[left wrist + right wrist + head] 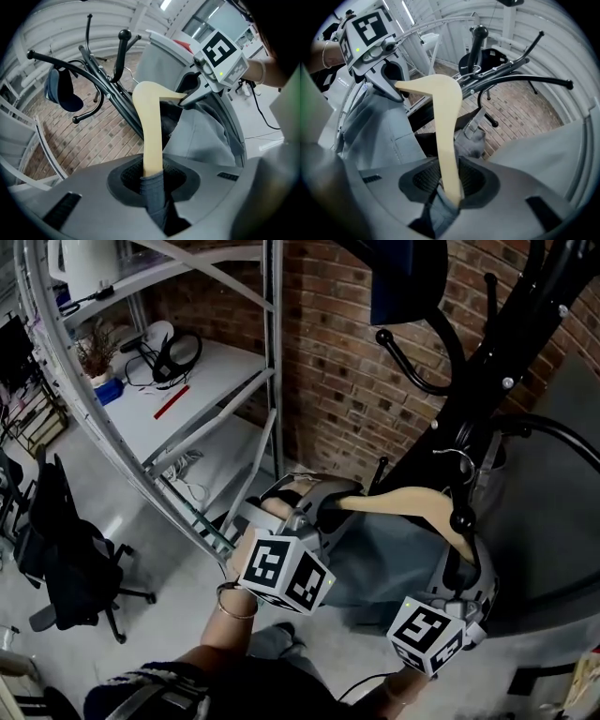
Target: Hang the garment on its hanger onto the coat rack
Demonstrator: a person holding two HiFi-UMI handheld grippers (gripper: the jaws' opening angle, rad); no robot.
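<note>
Left gripper [152, 183] pinches one end of the pale wooden hanger [408, 502]. Its jaws are closed on the wood, with a fold of the grey garment [389, 568] caught in the same bite. Right gripper [450, 187] clamps the opposite end the same way, wood and grey cloth together between its jaws. In each gripper view the hanger rises from the near jaws, bends at its crest and runs across to the other gripper's tips.

From the head view the hanger sits roughly level between the two grippers, right against the black rack [492, 357]. The garment hangs below it, draped over both shoulders of the hanger. One knobbed peg of the rack crosses in front of the hanger's right arm. The hanger's thin wire hook [457, 458] stands up beside the rack's pole – whether it rests over an arm of the rack I cannot tell.

A dark blue cap [61, 91] hangs from a higher arm of the rack. Behind it is a brick wall [342, 371]. To the left stand grey metal shelves [202, 381] – and a black office chair [66, 559] on the floor beside them.
</note>
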